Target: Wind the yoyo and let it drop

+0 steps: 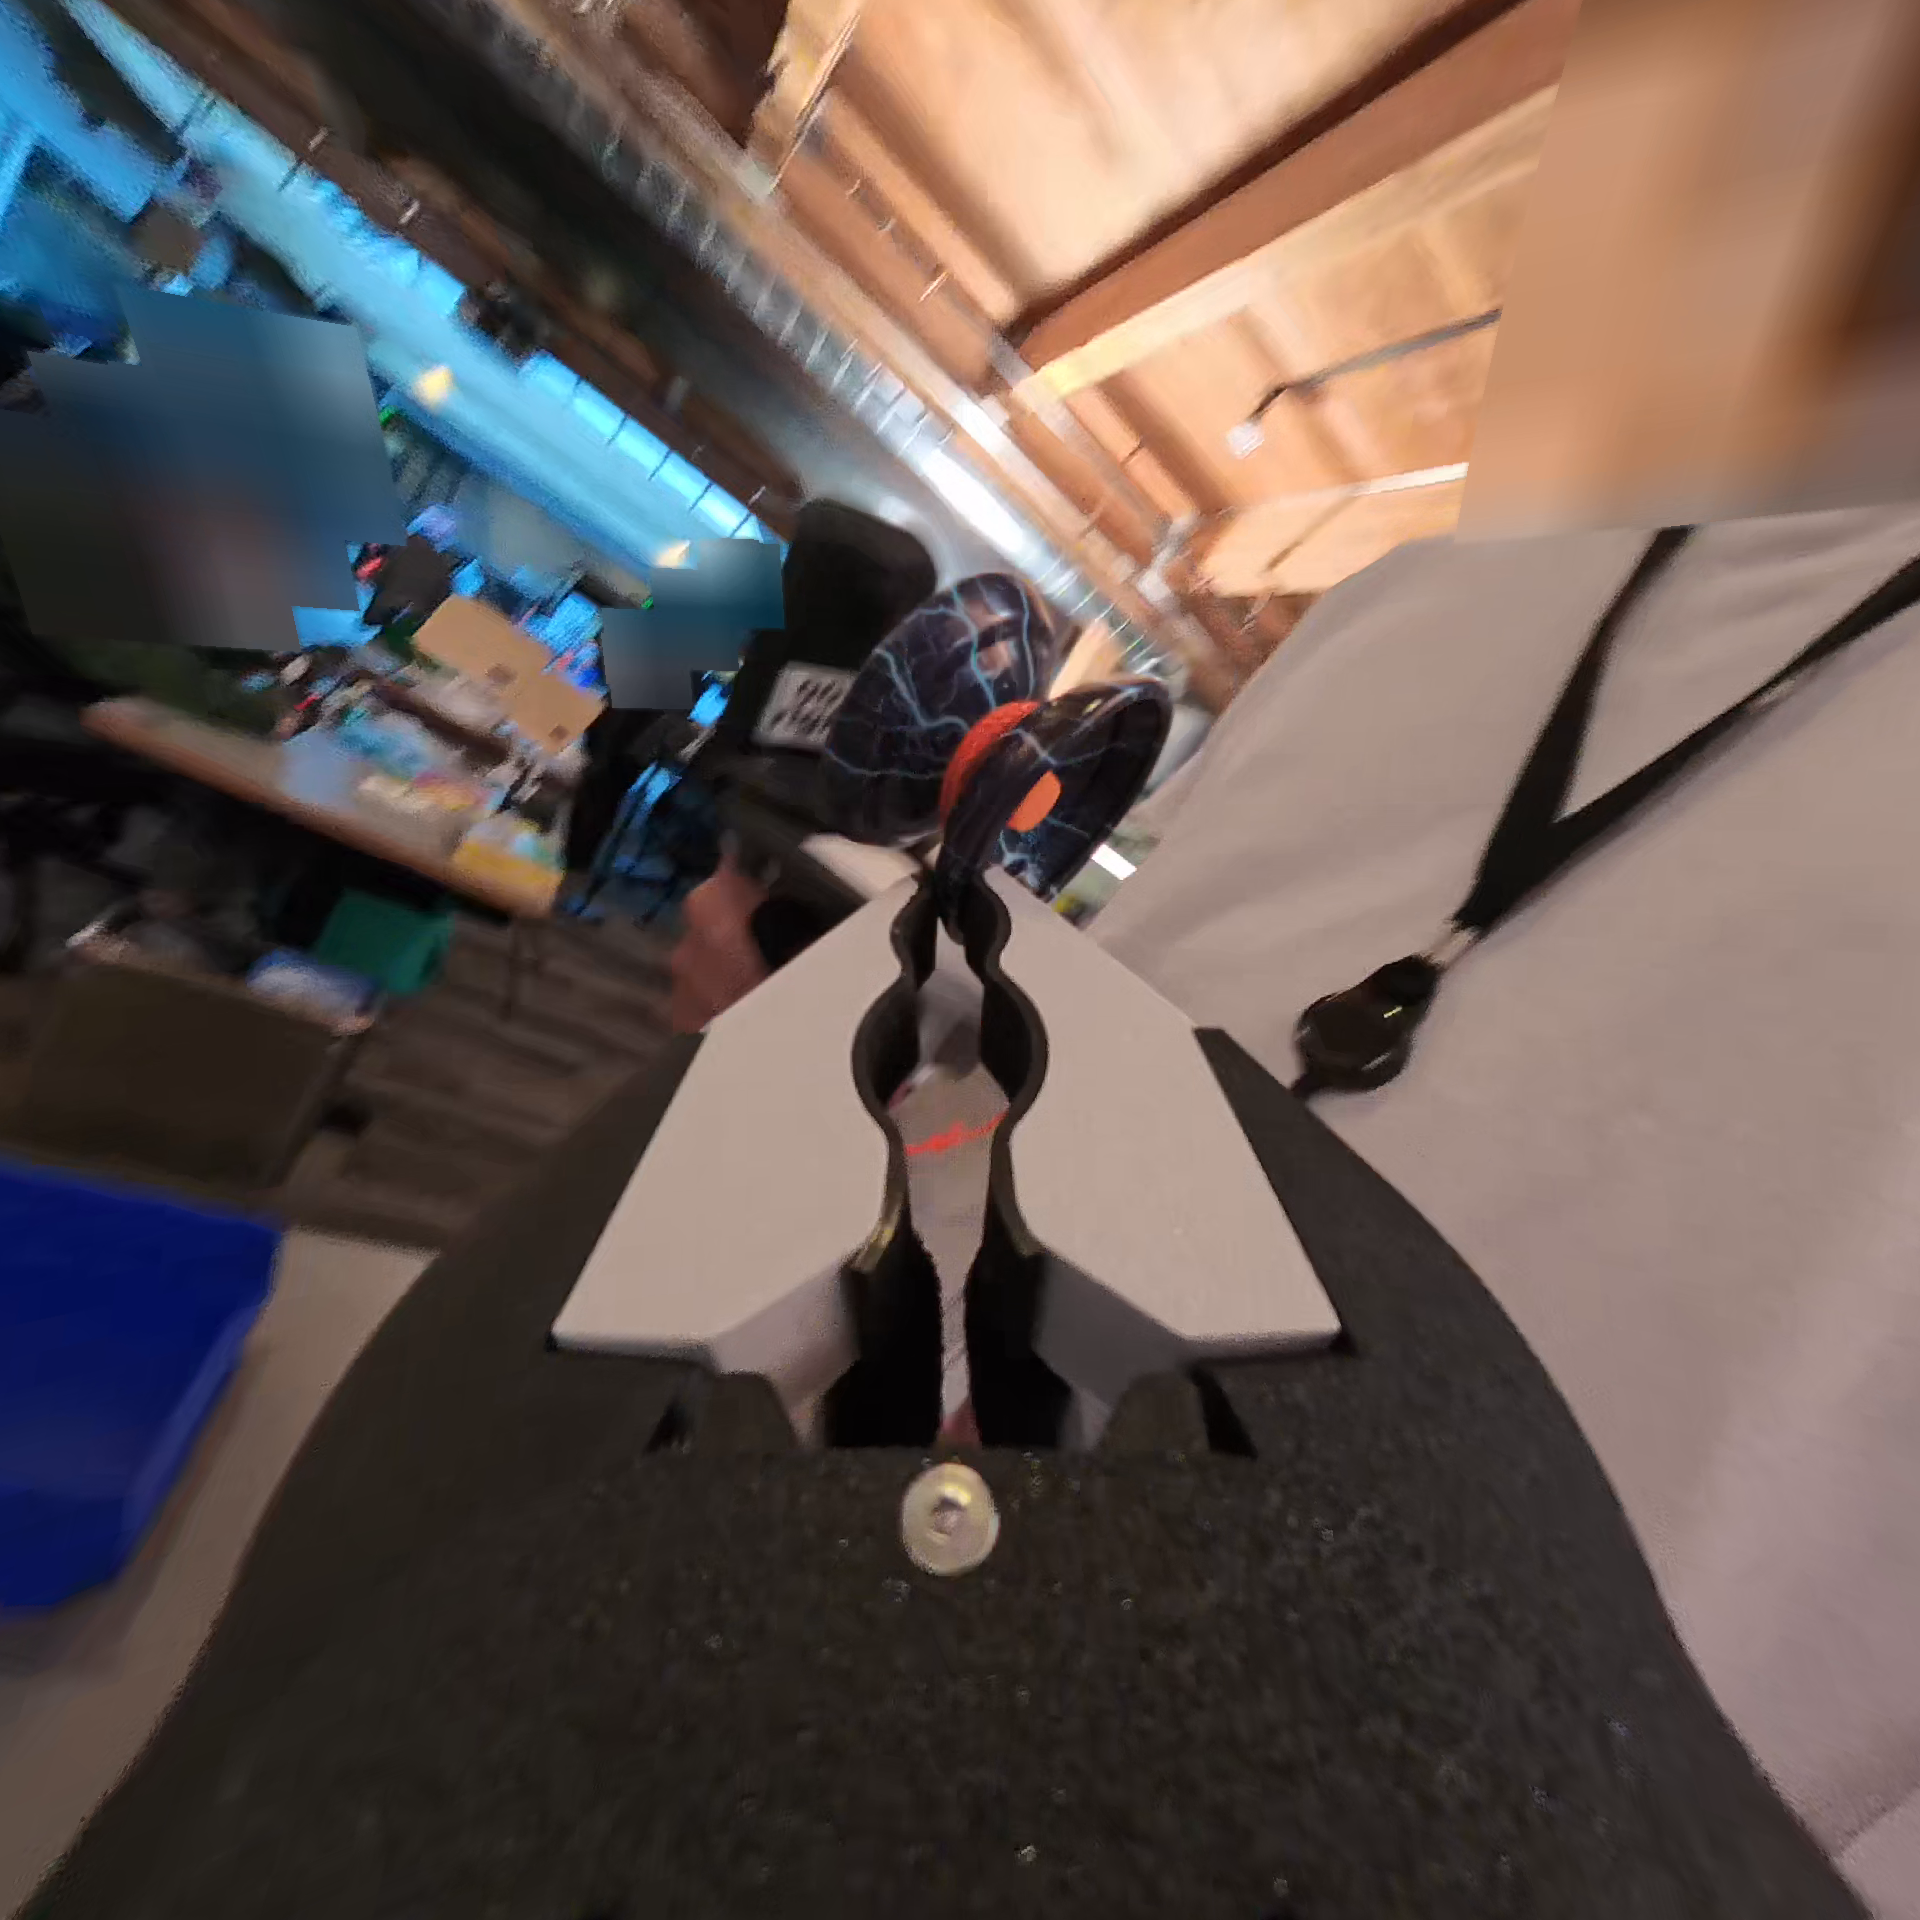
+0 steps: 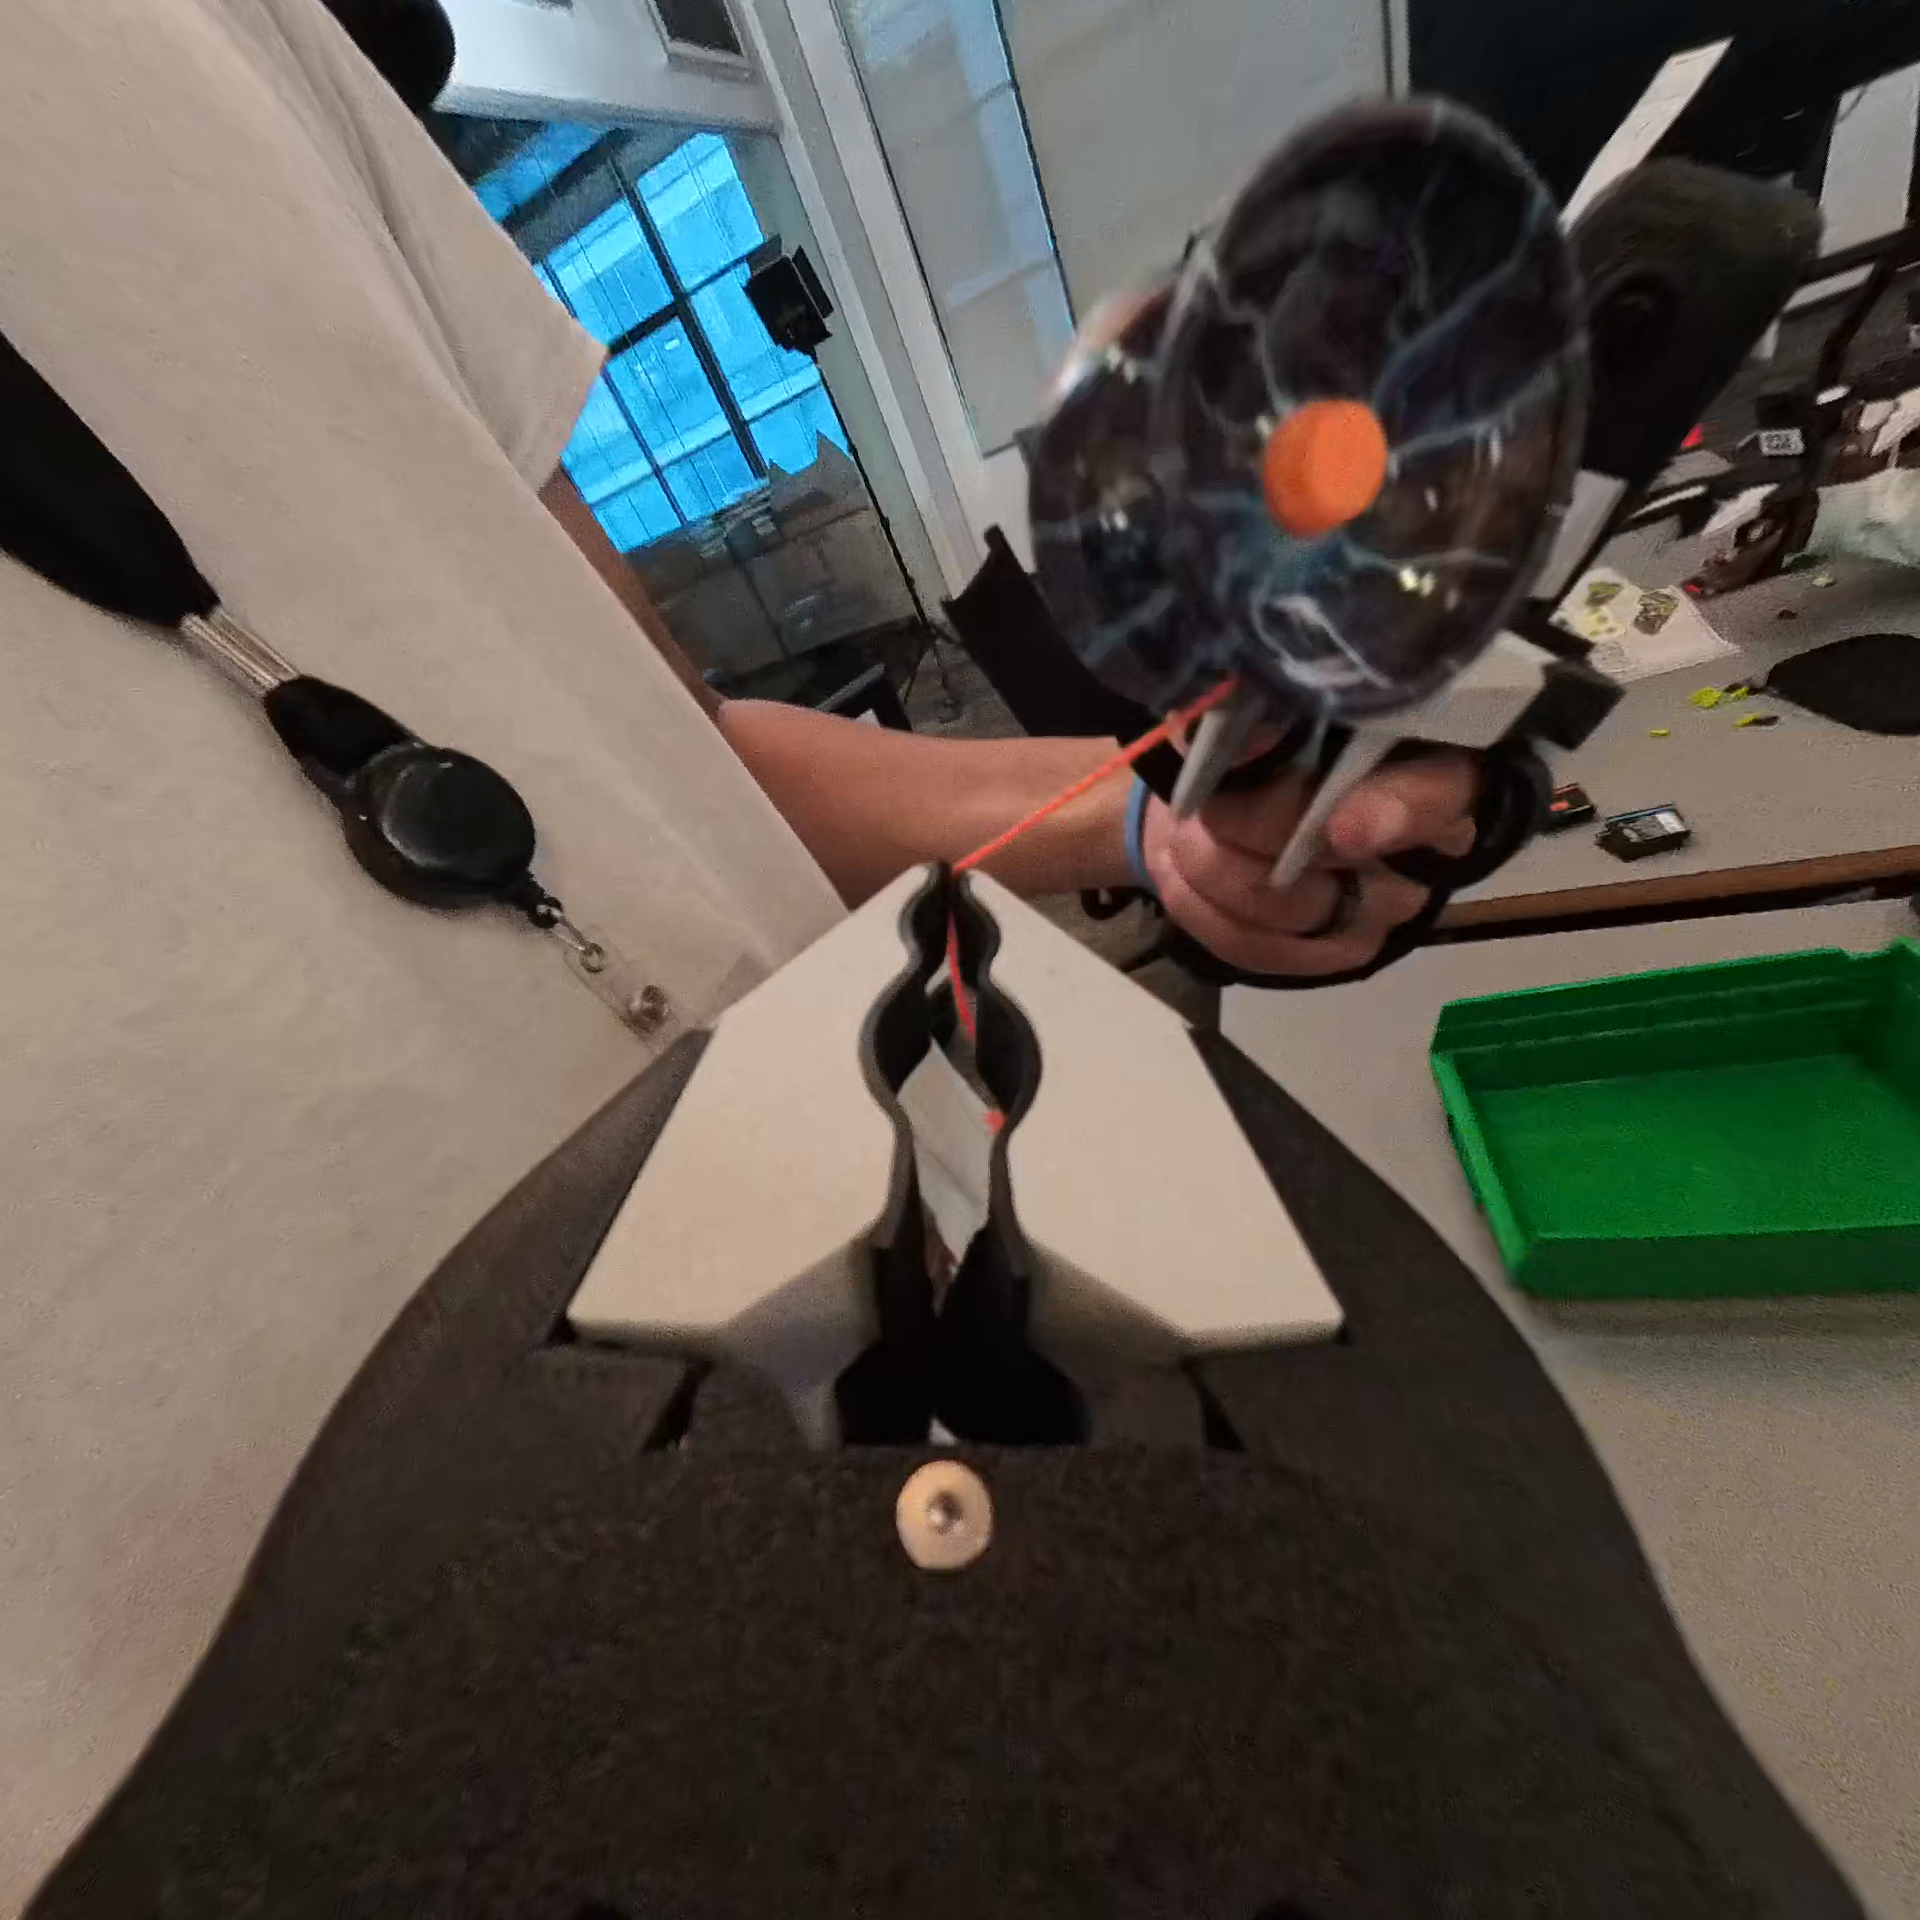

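Two grey-fingered grippers on black bodies are held up in front of a person in a pale shirt (image 2: 260,416). The left gripper (image 1: 951,894) is seen clenched on the rim of a dark, glossy yoyo with blue lightning-like streaks and an orange hub cap (image 1: 997,727), which is raised above its fingertips; red string wound in the groove is visible between the two halves. In the right wrist view the yoyo (image 2: 1320,416) is shown face-on and blurred, with the left gripper's fingers (image 2: 1226,758) at its lower edge and a hand (image 2: 1288,862) wrapped around that gripper's handle. The right gripper (image 2: 951,883) is closed on a thin red string (image 2: 1081,790), which is drawn taut from its fingertips up to the yoyo's lower edge.

A pale grey tabletop (image 2: 1662,1455) is seen below. An open green plastic tray (image 2: 1870,997) is set on it to the right, its visible floor bare. A blue plastic bin (image 1: 114,1382) is caught at the lower left of the left wrist view; its contents cannot be made out. A black lanyard with a round badge reel (image 2: 436,810) is worn on the shirt. Behind, large blue-tinted windows (image 2: 665,343), a wooden ceiling with a silver duct (image 1: 1039,447) and a cluttered wooden table (image 1: 343,800) are visible, much of it blurred.
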Tool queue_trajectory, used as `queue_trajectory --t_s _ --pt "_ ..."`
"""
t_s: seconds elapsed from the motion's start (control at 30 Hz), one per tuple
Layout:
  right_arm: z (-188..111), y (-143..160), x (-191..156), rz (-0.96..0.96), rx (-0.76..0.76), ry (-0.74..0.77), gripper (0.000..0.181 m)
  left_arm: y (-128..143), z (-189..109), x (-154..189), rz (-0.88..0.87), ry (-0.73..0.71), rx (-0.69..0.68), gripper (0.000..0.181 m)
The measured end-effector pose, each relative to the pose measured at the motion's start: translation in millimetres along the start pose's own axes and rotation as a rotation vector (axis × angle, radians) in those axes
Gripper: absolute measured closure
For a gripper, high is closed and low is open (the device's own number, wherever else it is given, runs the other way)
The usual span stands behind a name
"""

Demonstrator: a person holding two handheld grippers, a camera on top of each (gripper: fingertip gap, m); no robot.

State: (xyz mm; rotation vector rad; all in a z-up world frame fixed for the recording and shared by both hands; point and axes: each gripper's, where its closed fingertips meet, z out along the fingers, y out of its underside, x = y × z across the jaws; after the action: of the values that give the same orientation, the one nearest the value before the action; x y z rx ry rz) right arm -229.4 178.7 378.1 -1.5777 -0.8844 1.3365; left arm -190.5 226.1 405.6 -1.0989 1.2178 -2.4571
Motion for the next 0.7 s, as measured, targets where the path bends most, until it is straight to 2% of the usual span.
queue_trajectory --t_s 0.17,0.23,0.37,0.43,0.5,0.57,0.7 --pt "-29.2 -16.8 -6.5 0.101 0.012 0.017 0.181 25.6 -16.1 -28.9 -0.003 -0.171 -0.138 0.181" --pt "-46.6 -26.5 -1.2 0.091 -0.021 0.087 0.181 41.1 -17.3 -32.4 -0.014 -0.200 -0.219 0.180" --pt "-67.8 -36.1 18.4 -0.152 -0.155 0.266 0.181 67.6 4.9 -15.1 -0.032 -0.105 -0.364 0.180" --pt "-63.9 -31.7 21.6 -0.246 -0.238 0.257 0.181 76.9 20.3 -5.2 -0.039 -0.040 -0.415 0.181" --pt "-54.2 -23.0 24.8 -0.275 -0.288 0.230 0.181 77.0 32.1 4.5 -0.037 0.029 -0.418 0.180" --pt "-46.5 -25.8 23.1 -0.291 -0.214 0.185 0.181 73.2 36.2 14.6 -0.033 0.096 -0.392 0.180" --pt "-42.4 -18.5 24.9 -0.228 -0.067 0.154 0.181 35.7 30.4 38.5 -0.051 0.239 -0.156 0.180"
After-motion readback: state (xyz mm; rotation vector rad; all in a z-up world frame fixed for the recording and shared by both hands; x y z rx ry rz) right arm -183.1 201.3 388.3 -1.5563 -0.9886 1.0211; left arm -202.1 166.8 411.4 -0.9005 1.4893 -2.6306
